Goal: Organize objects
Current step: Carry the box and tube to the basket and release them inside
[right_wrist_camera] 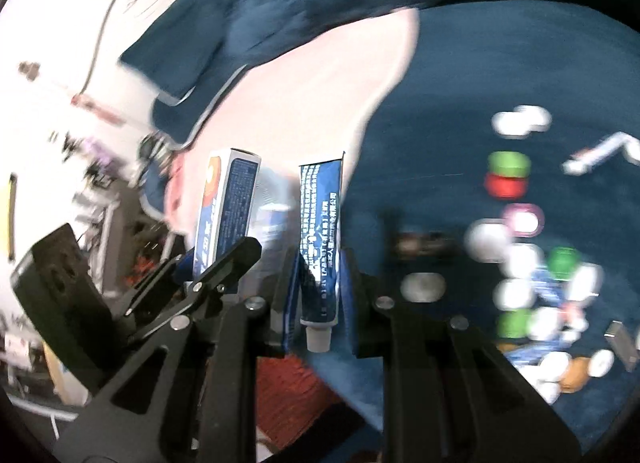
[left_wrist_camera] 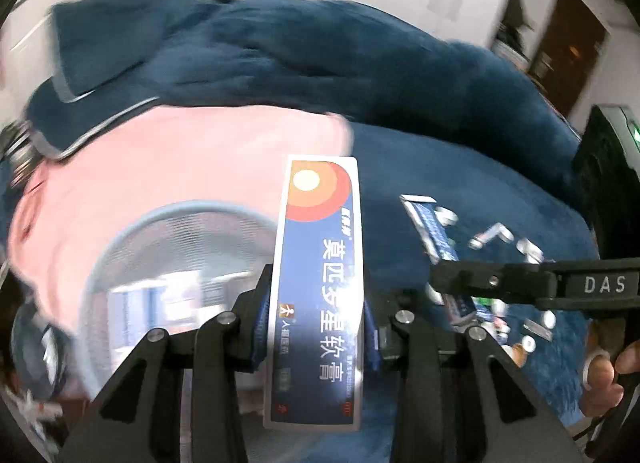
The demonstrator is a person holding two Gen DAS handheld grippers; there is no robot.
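Above a blue blanket (left_wrist_camera: 460,111) and a pink cloth (left_wrist_camera: 160,167), both grippers hold cargo clear of the bed. Left gripper (left_wrist_camera: 316,319) clamps a long blue carton (left_wrist_camera: 318,283) by its lower half, so the printed face stays readable: 莫匹罗星软膏, with an orange sun disc at the top. Right gripper (right_wrist_camera: 320,299) pinches a blue ointment tube (right_wrist_camera: 320,239) near its white cap, crimped end pointing away; the tube's small print is too blurred to read. "DAS" shows on the other gripper's arm. Likely both are headed for the mesh basket (left_wrist_camera: 168,263), while loose bottles and caps (right_wrist_camera: 532,295) wait on the blanket
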